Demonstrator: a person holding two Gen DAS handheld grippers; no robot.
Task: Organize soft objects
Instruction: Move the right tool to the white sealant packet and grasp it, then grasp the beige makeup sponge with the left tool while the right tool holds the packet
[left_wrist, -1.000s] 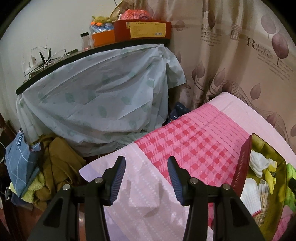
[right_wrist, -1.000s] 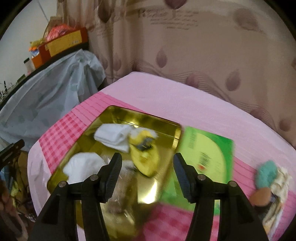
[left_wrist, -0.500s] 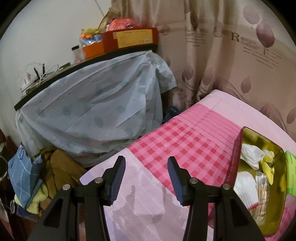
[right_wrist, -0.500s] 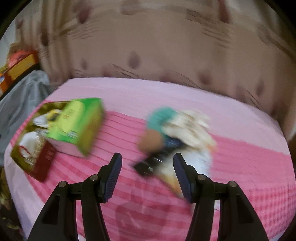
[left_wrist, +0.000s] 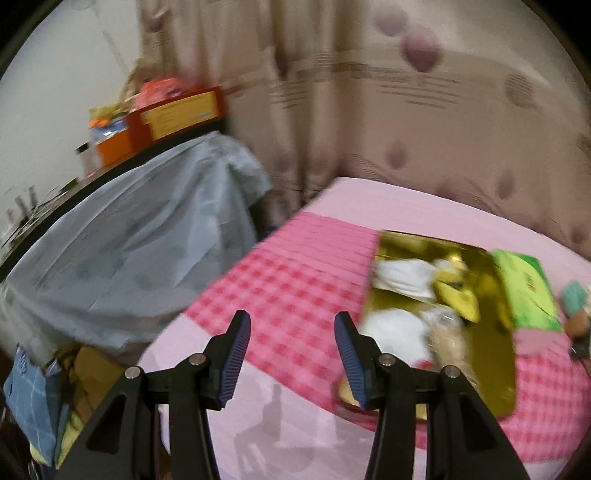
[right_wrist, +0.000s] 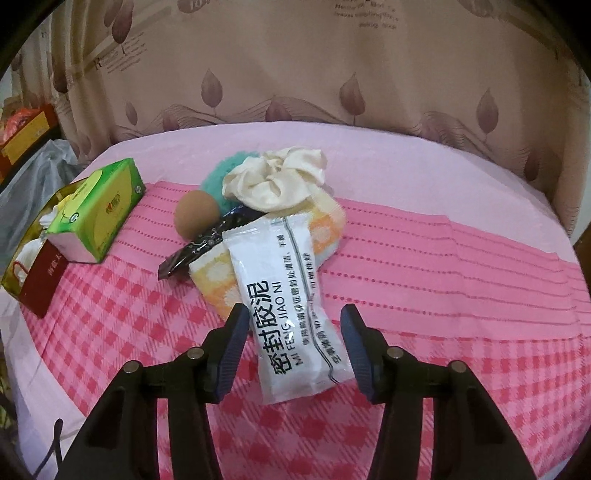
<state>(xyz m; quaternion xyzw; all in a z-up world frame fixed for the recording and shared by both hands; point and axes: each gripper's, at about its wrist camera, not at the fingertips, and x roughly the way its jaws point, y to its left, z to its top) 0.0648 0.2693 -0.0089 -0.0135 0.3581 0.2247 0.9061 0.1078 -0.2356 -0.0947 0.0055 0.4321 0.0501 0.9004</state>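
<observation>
As the right gripper (right_wrist: 293, 341) hangs over the bed (right_wrist: 424, 266), its fingers (right_wrist: 236, 338) stand apart on either side of the white packet (right_wrist: 291, 302), having just been closing a little, with no pad pressing on it. The packet lies at 6 o'clock of the pile, its far end resting on the orange-and-white cloth (right_wrist: 325, 229). It looks light, limp and slick; a hold across its middle, not its sealed ends, should serve best. The cloth would fold and drag anything lying on it. The cream scrunchie (right_wrist: 277, 181), at 12 o'clock of the pile, is soft and may be pinched anywhere. The brown ball (right_wrist: 195, 218), at 10 o'clock, may roll if nudged. The dark wrapper (right_wrist: 199, 245) is thin and probably slippery.

The left gripper (left_wrist: 291, 354) holds its fingers (left_wrist: 234, 360) apart over the bed with nothing between them; that view is blurred. The gold tin (left_wrist: 491, 354) already holds white and yellow items, not identifiable. The green tissue box (right_wrist: 98, 210) hides most of the tin in the right view. The teal fluffy item (right_wrist: 218, 177) is mostly covered by the scrunchie.
</observation>
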